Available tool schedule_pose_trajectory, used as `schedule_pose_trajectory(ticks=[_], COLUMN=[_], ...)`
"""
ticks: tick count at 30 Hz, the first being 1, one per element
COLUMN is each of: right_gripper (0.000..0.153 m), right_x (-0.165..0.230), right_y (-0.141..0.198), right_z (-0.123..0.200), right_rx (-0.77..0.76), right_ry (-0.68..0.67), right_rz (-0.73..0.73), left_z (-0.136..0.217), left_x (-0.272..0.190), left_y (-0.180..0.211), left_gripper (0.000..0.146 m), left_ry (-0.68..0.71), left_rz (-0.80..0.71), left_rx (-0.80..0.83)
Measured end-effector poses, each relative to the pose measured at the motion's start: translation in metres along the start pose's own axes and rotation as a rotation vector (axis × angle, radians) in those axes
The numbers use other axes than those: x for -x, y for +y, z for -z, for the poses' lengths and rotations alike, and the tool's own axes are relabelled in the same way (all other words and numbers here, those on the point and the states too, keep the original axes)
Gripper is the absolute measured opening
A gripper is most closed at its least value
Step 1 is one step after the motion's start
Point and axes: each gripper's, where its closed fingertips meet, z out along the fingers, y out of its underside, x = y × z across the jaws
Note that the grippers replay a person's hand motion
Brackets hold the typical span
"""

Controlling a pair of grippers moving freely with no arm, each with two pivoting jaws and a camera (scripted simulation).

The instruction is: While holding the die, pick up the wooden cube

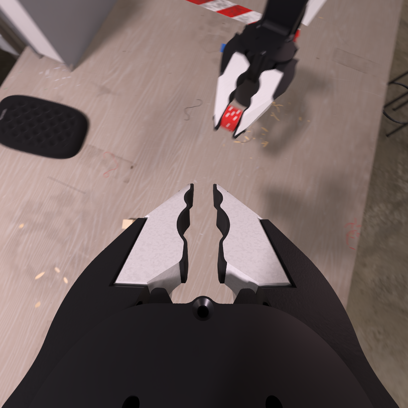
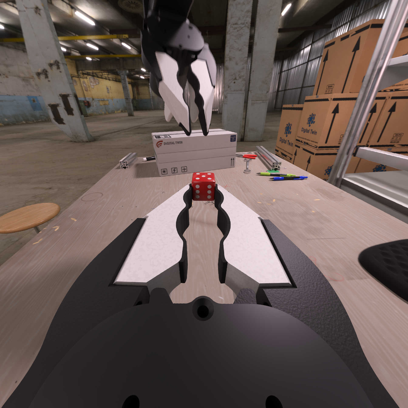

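Squarely upright, die [image 2: 203, 186] sits pinched in right tool [image 2: 203, 187].

left gripper [image 1: 203, 187] empty, narrow gap | wooden cube [image 1: 128, 223] beside its left finger | right gripper [image 1: 229, 130] clamps die [image 1: 231, 116]

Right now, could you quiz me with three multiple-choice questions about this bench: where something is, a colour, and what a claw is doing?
1. The die is: A on the stool; B between the right gripper fingertips; C on the white box.
2. The die is: A blue; B green; C red.
3. The left gripper is: A empty; B holding a pen; C holding the wooden cube.

B: both fingertips press its sides.
C: red with white dots.
A: only table shows through its narrow gap; the wooden cube lies beside it.
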Motion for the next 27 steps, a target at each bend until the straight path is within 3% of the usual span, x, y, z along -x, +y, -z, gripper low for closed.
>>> schedule_pose_trajectory(ticks=[6, 18, 27], right_gripper=[0.019, 0.019, 0.019], right_x=[0.022, 0.027, 0.030], right_y=[0.003, -0.007, -0.004], right_z=[-0.022, -0.019, -0.022], right_rx=[-0.040, -0.114, -0.069], right_ry=[-0.040, -0.054, -0.046], right_rz=[-0.028, -0.026, 0.017], left_z=[-0.011, -0.024, -0.026], left_x=[-0.044, -0.046, -0.048], left_y=[-0.027, -0.039, -0.035], left_gripper=[0.018, 0.017, 0.017], left_ry=[0.137, 0.119, 0.120], left_rz=[-0.076, -0.107, -0.113], left_rx=[0.092, 0.136, 0.149])
